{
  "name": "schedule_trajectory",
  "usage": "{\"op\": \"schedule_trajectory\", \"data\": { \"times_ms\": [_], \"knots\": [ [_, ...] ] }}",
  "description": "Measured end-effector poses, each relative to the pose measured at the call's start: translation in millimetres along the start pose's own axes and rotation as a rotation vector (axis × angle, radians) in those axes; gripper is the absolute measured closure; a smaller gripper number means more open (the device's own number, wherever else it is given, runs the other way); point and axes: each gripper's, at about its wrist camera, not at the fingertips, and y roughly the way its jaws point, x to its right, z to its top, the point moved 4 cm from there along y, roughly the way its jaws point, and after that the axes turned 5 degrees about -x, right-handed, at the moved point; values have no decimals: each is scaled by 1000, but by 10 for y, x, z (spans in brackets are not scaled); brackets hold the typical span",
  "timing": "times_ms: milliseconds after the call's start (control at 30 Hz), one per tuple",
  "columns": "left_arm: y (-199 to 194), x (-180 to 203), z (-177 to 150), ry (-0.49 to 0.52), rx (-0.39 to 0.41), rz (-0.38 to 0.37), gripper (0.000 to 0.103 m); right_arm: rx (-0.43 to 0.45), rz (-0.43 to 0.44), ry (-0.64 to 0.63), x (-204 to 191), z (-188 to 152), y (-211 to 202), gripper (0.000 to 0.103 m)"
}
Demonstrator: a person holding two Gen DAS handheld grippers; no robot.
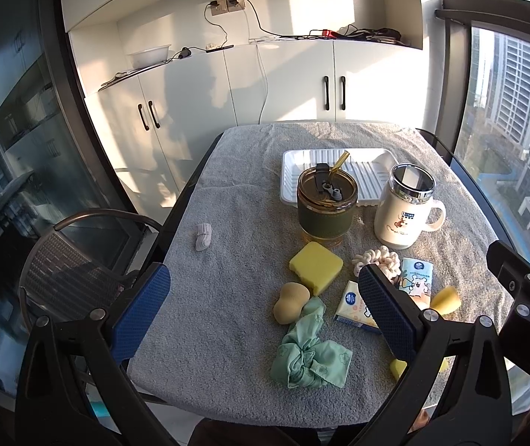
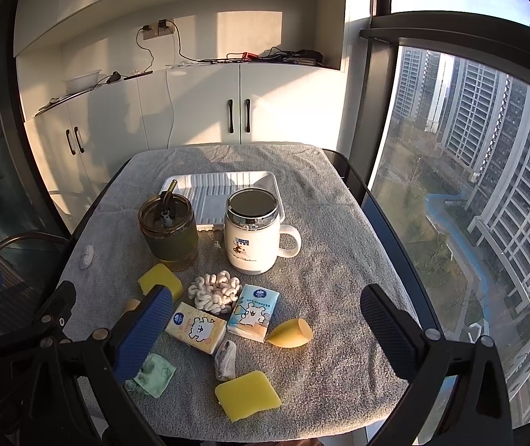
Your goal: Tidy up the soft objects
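Left wrist view shows the left gripper (image 1: 265, 306) up above the near part of the table (image 1: 227, 260), its fingers wide apart and holding nothing. The right gripper (image 2: 266, 329) is the same: wide open, empty, up in the air.

The soft things lie in a bunch at the near side. There are two yellow sponges (image 2: 248, 394) (image 1: 316, 267), a green cloth (image 1: 307, 355), a rope ring (image 2: 214, 291), two tissue packs (image 2: 253, 310) (image 2: 196, 327), a beige puff (image 1: 290, 301) and a little sock (image 1: 203, 236) off by itself at the left. The white tray (image 1: 291, 174) sits behind the two cups (image 1: 326, 208) (image 1: 404, 206) and has nothing in it.

I think no sorting has begun. The tray looks like the place for the soft things, though I can't be sure. Next, one gripper needs to drop down over one soft thing, like the near sponge, and squeeze it gently.
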Motion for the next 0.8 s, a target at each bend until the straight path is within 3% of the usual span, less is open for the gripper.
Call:
{"op": "schedule_trajectory", "data": {
  "times_ms": [800],
  "knots": [
    [24, -25, -100, 9, -8, 7, 0, -10, -4, -1, -11, -49, 32, 0]
  ]
}}
